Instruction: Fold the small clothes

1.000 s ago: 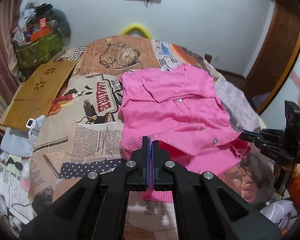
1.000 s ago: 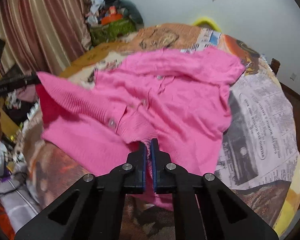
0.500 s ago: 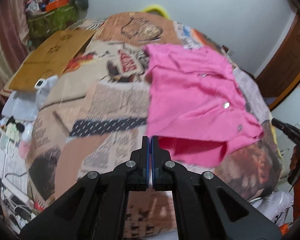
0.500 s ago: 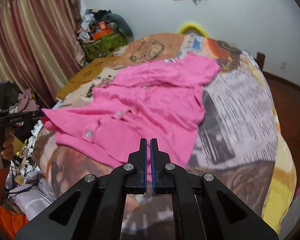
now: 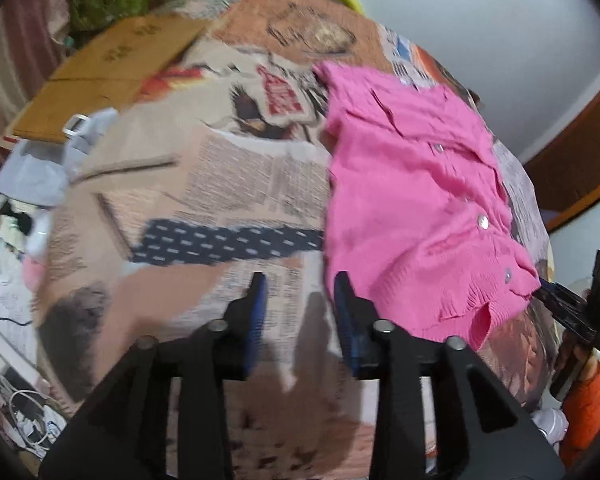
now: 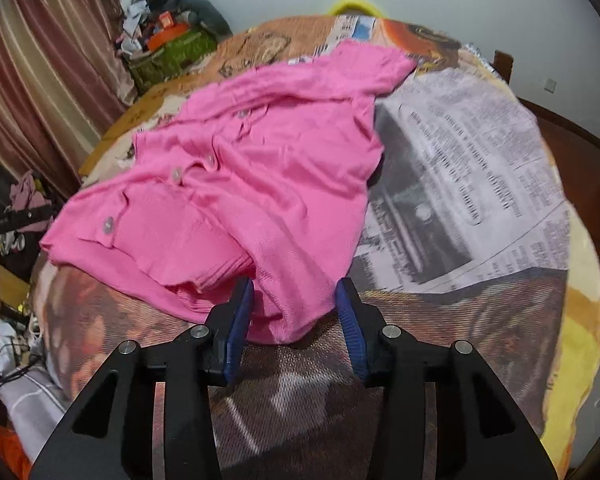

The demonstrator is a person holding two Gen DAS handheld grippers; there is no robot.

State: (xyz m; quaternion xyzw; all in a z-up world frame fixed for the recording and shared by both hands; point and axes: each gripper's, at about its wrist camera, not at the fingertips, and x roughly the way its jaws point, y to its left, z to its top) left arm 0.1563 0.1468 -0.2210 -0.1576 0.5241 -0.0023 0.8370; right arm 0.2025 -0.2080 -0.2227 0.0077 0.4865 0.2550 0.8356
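Pink cardigan lies spread on the bed, over the newspaper-print cover, buttons facing up; hem end nearest me, partly rumpled.

Left gripper: my fingers have just been opening and now stand spread. Nothing between them, only bed cover below. The right-hand fingertip sits just beside the cardigan's near left hem corner; whether it touches, cannot tell.

Right gripper: fingers also just opened, now spread. The cardigan's near right hem corner lies slack between them, pads not pressing it.

Left-wrist view is motion-blurred. My right hand shows at the bed's near right edge.
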